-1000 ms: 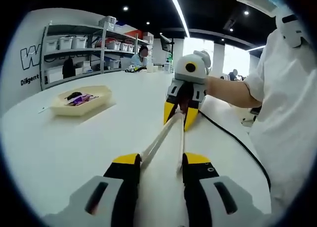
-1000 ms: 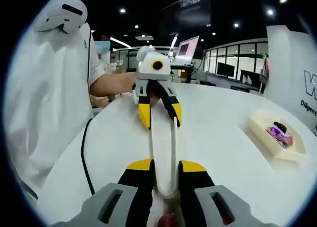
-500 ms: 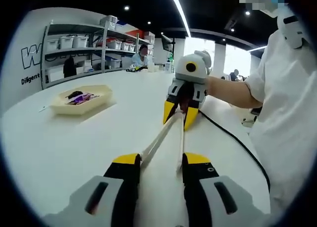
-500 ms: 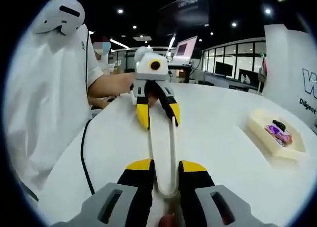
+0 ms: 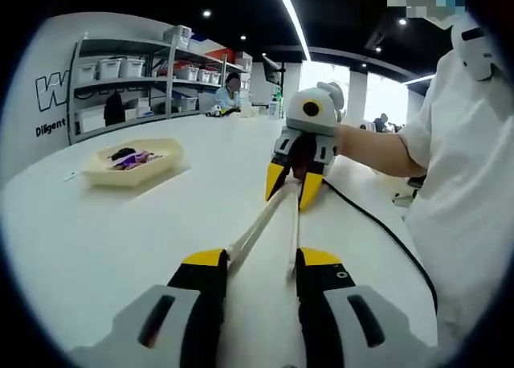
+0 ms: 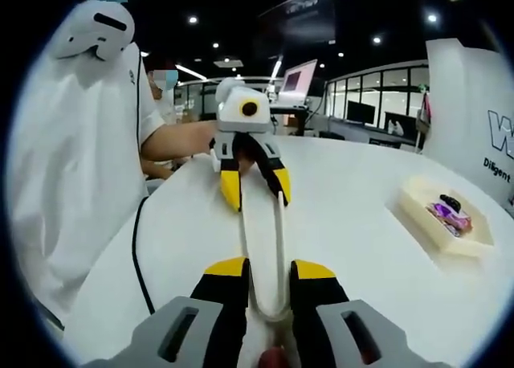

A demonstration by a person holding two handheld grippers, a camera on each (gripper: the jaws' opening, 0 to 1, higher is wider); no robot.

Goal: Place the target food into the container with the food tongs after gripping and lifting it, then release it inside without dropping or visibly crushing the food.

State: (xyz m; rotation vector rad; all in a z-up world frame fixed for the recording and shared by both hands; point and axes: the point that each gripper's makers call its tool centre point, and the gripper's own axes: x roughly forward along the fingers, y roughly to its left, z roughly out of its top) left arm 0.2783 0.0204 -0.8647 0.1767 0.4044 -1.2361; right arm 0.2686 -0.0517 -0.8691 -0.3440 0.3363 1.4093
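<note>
White food tongs [image 5: 293, 227] stretch across the white table [image 5: 96, 247] between my two grippers. My left gripper [image 5: 261, 259] holds the spread arm ends, with its jaws against the outside of both arms. My right gripper [image 5: 291, 190] is shut on the joined end, which sits between its jaws as a white loop [image 6: 270, 310]. In the right gripper view my left gripper [image 6: 255, 193] faces me, with the tongs' arms [image 6: 282, 243] running to my right gripper [image 6: 271, 270]. A cream tray [image 5: 165, 161] holds purple and dark food [image 5: 130, 158]; the same tray [image 6: 426, 223] lies off to the right.
A person in a white top [image 5: 466, 191] stands close at the table's edge, forearm [image 5: 369, 149] on the right gripper. A black cable [image 5: 377, 223] trails over the table. Shelves with bins [image 5: 120, 83] line the far wall. An open laptop [image 6: 299, 79] stands at the back.
</note>
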